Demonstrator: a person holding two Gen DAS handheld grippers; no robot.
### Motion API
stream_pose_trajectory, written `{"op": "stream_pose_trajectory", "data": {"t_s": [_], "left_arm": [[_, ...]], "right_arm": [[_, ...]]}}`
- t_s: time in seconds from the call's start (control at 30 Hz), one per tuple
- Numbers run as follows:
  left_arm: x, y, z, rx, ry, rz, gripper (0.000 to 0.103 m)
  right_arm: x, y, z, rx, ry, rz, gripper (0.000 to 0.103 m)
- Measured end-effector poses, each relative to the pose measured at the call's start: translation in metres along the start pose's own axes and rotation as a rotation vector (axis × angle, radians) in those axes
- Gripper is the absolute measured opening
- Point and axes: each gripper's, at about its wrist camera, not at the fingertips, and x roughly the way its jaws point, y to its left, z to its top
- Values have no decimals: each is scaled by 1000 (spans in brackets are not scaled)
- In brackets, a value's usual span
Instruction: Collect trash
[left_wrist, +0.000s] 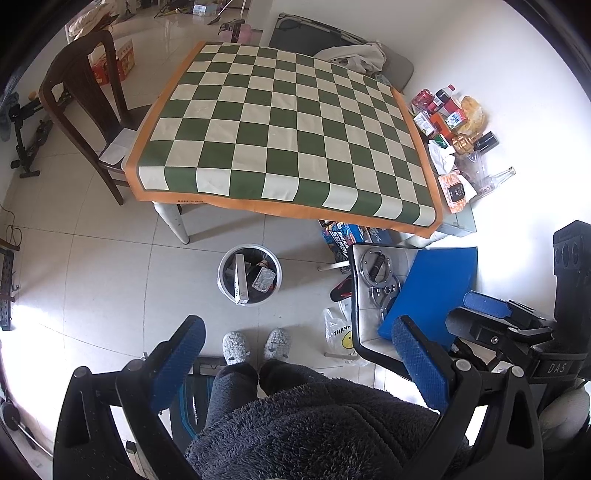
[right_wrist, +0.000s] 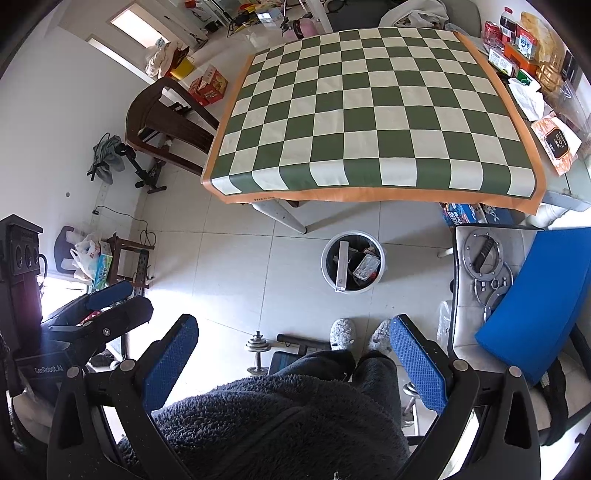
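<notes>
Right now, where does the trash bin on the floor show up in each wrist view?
Left wrist: the trash bin sits just left of centre, below the table's near edge, above the slippers.
Right wrist: the trash bin sits right of centre, again below the table's near edge.
Shared landmark: the checkered tablecloth directly above the bin in both.

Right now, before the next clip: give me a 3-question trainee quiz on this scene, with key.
1. True or false: the checkered tablecloth has trash lying on its squares.
2. Where does the trash bin stand? A) on the table B) on the floor by the table's near edge C) on the wooden chair
3. Fill in: both the left gripper and the right gripper are ____.

Key: 1 false; 2 B; 3 open, holding nothing.
</notes>
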Motion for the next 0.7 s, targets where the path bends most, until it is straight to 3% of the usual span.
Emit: {"op": "stream_pose_trajectory", "data": {"t_s": [0.7], "left_arm": [[0, -1, -2, 0, -3, -1, 103]], "right_arm": [[-1, -1, -1, 2, -1, 1, 103]]}}
